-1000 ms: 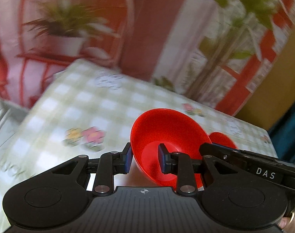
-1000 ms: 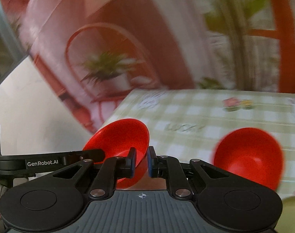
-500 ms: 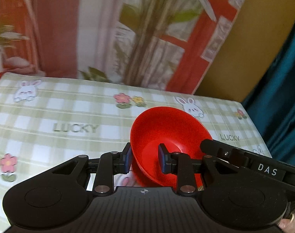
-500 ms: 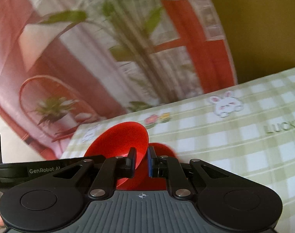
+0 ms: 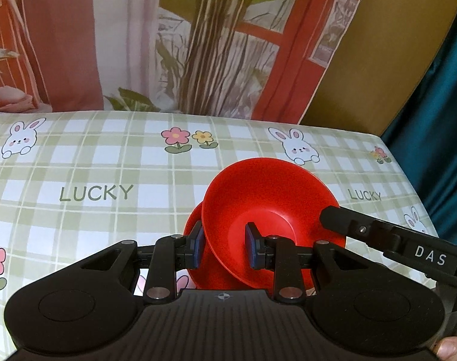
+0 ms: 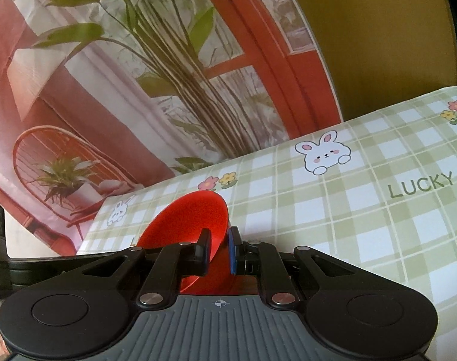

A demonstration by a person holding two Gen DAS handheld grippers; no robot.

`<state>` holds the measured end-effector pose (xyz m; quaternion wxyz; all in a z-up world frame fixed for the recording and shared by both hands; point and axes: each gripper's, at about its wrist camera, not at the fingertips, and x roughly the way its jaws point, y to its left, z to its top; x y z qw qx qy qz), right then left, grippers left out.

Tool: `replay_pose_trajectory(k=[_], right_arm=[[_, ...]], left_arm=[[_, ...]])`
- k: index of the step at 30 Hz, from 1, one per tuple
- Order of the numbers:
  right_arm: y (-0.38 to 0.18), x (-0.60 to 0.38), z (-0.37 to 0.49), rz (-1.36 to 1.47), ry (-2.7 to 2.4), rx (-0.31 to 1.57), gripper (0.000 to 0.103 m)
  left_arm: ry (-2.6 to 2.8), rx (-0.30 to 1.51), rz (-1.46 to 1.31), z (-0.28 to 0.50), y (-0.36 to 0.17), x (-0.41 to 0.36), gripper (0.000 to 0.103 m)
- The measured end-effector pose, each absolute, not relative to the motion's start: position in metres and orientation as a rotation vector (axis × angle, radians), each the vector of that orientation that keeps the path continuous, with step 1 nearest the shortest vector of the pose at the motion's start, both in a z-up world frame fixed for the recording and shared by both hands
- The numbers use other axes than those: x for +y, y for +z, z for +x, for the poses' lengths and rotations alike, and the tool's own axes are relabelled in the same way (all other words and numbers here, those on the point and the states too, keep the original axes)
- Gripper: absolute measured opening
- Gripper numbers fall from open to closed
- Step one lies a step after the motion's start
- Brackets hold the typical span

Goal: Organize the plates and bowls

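The left tool is pinching the tilted red bowl's rim above a second red bowl on the table. The right tool is clamping the same tilted bowl.

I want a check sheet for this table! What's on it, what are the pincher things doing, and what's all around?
Surface: green checked tablecloth printed with bunnies, flowers and LUCKY.
Job's things: upper red bowl, tilted, lifted over a lower red bowl that is mostly hidden beneath it; no plates seen.
Clutter: nothing seen.
Grippers: left gripper straddles the upper bowl's near rim, but whether it is pinched is unclear; right gripper is shut on the same bowl's rim.
Cables: nothing seen.
Surroundings: printed backdrop with plants and a red window, yellow-brown wall, teal curtain.
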<state>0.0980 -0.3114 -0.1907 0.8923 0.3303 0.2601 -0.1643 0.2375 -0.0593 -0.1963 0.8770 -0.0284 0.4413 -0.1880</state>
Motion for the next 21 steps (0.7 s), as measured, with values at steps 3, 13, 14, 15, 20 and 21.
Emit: replay_pose_trajectory(k=[3, 13, 14, 15, 20, 21], right_arm=[[-0.1908, -0.3096, 0.0993, 0.685, -0.341, 0.544, 0.013], [-0.1960, -0.3063, 0.1043, 0.685, -0.333, 0.572, 0.013], [-0.1967, -0.3064, 0.1045, 0.685, -0.335, 0.576, 0.013], [-0.1974, -0.3064, 0.1047, 0.685, -0.336, 0.578, 0.013], [-0.1993, -0.3067, 0.1043, 0.685, -0.335, 0.586, 0.013], [-0.1996, -0.3067, 0.1044, 0.686, -0.335, 0.586, 0.013]], left_arm=[[-0.390, 0.920, -0.058, 0.2375, -0.1962, -0.0584, 0.030], [-0.375, 0.919, -0.030, 0.2360, -0.2001, -0.0573, 0.030], [-0.377, 0.919, -0.027, 0.2357, -0.2004, -0.0573, 0.030], [-0.378, 0.916, -0.023, 0.2355, -0.2005, -0.0578, 0.030], [-0.376, 0.908, 0.001, 0.2343, -0.1999, -0.0607, 0.030], [-0.375, 0.908, 0.001, 0.2340, -0.1997, -0.0607, 0.030]])
